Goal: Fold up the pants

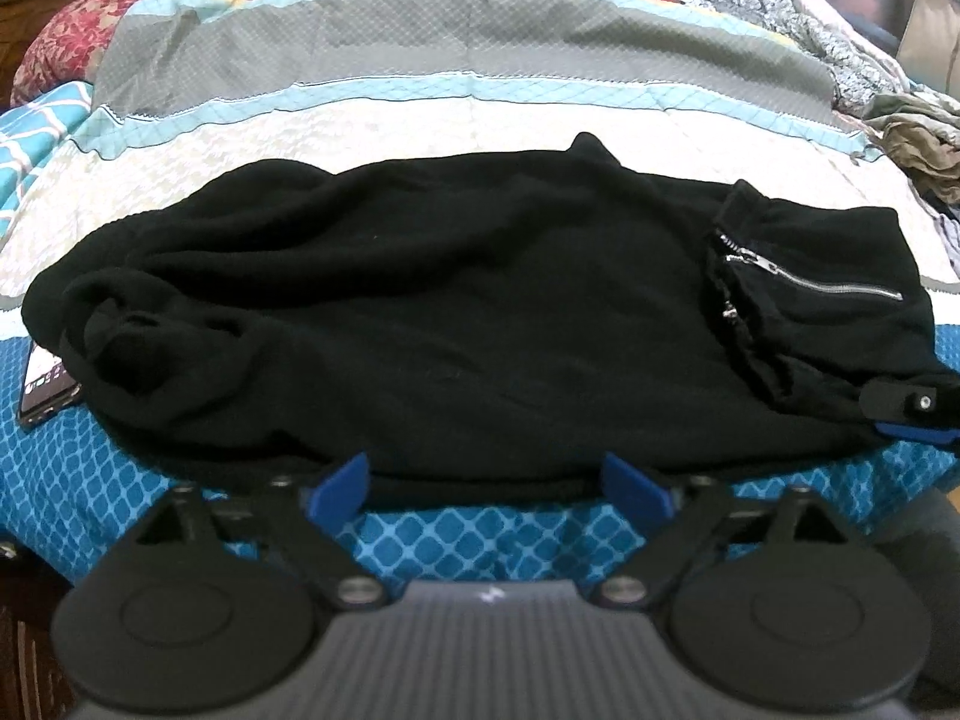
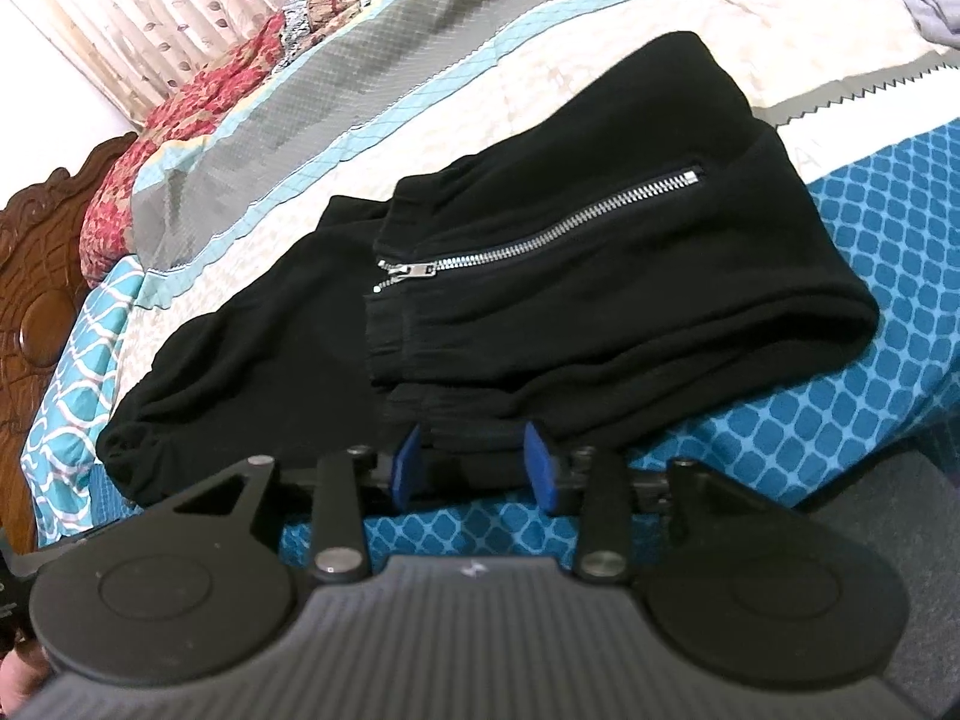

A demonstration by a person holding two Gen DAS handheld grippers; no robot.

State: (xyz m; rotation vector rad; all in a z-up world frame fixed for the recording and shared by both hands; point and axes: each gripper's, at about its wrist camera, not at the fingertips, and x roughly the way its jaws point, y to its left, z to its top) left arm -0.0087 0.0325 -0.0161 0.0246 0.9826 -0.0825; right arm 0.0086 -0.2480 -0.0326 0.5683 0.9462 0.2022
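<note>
The phone [image 1: 45, 384] lies at the left edge of the left wrist view, about 9 o'clock, partly under the pants' left end. The black pants [image 1: 456, 312] lie across the patterned bedspread [image 1: 480, 534], a long bundle running from 9 o'clock to 3 o'clock. The left end is rumpled and open-mouthed; the right end is doubled back on itself, with a zipper [image 1: 834, 287] showing on the upper layer.

The left gripper [image 1: 486, 480] sits at 6 o'clock with its blue fingers spread wide, their tips at the near hem of the cloth; nothing is held between them. Whether the tips touch the fabric cannot be told.

In the right wrist view the right gripper [image 2: 474, 462] sits at 6 o'clock at the near edge of the folded end. Its jaws stand moderately apart, with dark cloth behind the gap; whether cloth is actually pinched cannot be told.

Assessment: one lengthwise fold and a partial fold-over at the zipper end appear done. The left portion remains unflattened, and at least one further fold looks outstanding. A heap of other clothes [image 1: 918, 150] lies at 2 o'clock, well apart.
</note>
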